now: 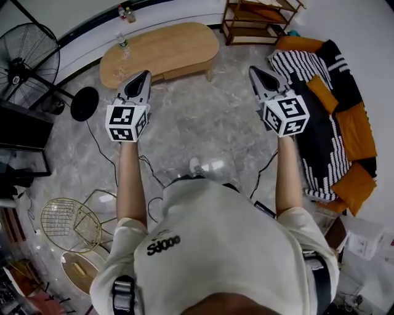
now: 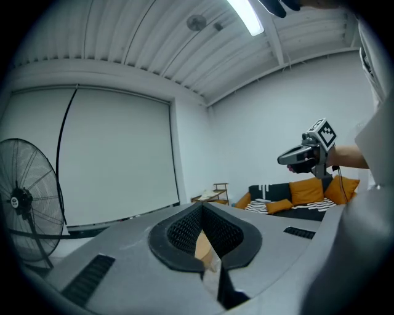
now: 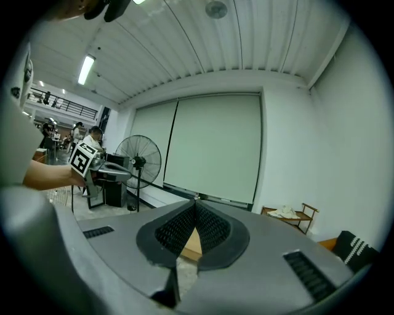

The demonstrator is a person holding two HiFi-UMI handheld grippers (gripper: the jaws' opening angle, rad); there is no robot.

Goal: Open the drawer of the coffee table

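The oval wooden coffee table [image 1: 161,50] stands at the far side of the grey floor, a few steps ahead of me. Its drawer front is not distinguishable from above. My left gripper [image 1: 144,74] is held out at arm's length, shut and empty, its tips pointing at the table's near edge. My right gripper [image 1: 253,70] is shut and empty too, pointing at the floor right of the table. In the left gripper view a sliver of the table [image 2: 205,248] shows beyond the meeting jaws; in the right gripper view the table [image 3: 192,243] shows the same way.
A standing fan [image 1: 28,58] is at the left, with its round base [image 1: 84,103] and a cable on the floor. A black-and-orange sofa [image 1: 332,117] lines the right side. A wooden shelf [image 1: 258,18] stands at the back. A water bottle [image 1: 122,43] sits on the table's left end.
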